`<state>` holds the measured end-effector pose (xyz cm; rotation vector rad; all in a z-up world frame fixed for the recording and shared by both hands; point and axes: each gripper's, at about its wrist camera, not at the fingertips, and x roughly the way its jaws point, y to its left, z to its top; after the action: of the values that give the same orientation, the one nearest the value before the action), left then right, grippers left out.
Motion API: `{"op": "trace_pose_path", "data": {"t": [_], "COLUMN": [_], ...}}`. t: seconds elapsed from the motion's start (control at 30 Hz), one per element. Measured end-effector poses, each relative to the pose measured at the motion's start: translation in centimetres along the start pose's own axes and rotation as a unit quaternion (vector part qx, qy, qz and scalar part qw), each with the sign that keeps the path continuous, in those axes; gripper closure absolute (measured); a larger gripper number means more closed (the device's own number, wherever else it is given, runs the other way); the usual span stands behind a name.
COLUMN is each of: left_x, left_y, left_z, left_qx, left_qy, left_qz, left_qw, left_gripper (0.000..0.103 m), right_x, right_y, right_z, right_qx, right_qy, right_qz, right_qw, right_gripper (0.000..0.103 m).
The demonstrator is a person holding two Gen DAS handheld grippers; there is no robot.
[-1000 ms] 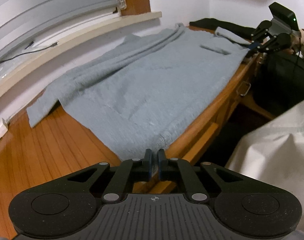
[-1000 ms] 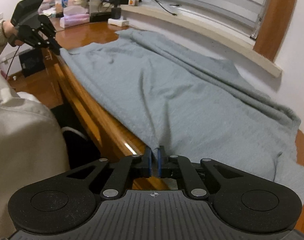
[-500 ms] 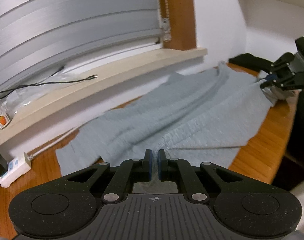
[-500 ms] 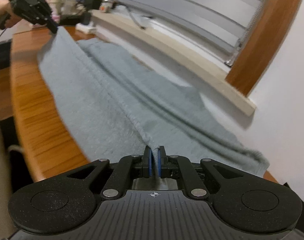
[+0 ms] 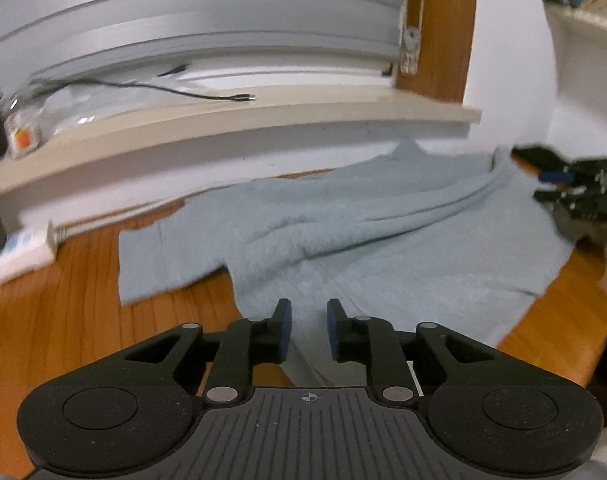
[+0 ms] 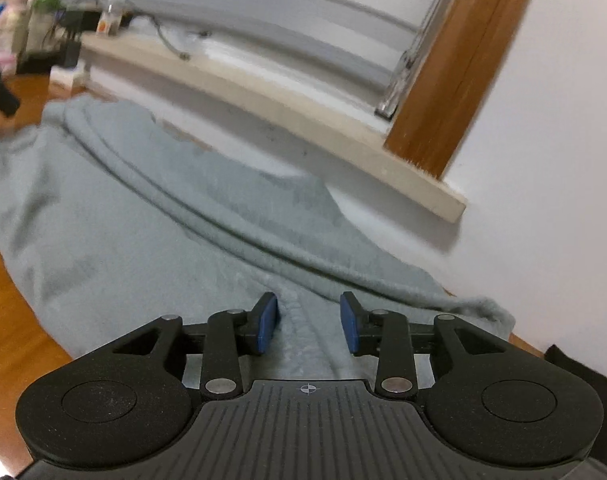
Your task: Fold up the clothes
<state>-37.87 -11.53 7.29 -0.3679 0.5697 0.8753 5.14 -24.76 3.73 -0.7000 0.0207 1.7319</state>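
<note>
The soft grey garment (image 5: 383,240) is lying folded on the tabletop (image 5: 63,320), its long side running along the window wall. The left tool (image 5: 308,330) and right tool (image 6: 308,322) have just been opening, and both are spread with fabric lying loose between them.

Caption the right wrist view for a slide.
Right hand-held gripper, jaws just opened, over folded grey garment on a wooden table.

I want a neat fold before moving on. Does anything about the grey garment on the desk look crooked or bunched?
Yes. The grey garment is folded over but untidy: long ridges run its length, and a flap sticks out at an angle past the folded edge. Both claws, left and right, have just opened, releasing it.
</note>
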Motion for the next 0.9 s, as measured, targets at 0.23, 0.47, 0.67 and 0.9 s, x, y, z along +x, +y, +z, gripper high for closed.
{"op": "trace_pose_path", "data": {"t": [0.23,0.47,0.67,0.9], "left_x": [-2.9,-2.1,-1.2,-2.1], "left_y": [-1.3,-2.8,-2.5,-2.3], "left_z": [-4.4,-5.5,-5.9,-5.6], "left_qx": [-0.044,-0.035,-0.038,-0.027], "left_qy": [-0.023,0.003,0.010,-0.015], "left_qz": [-0.037,-0.043,-0.033,-0.028], "left_qw": [0.9981,0.9985,0.9987,0.9991], "left_gripper": [0.080,0.072,0.070,0.101], "right_x": [-0.3,1.3,1.8,2.0], "right_y": [1.2,0.2,-0.6,-1.1], "right_z": [-1.1,-2.2,-3.3,-3.6], "right_qx": [0.060,0.106,0.136,0.151], "right_qy": [0.014,0.045,0.046,0.045], "right_qz": [0.086,0.098,0.104,0.113], "right_qw": [0.994,0.989,0.984,0.981], "right_gripper": [0.066,0.063,0.057,0.056]}}
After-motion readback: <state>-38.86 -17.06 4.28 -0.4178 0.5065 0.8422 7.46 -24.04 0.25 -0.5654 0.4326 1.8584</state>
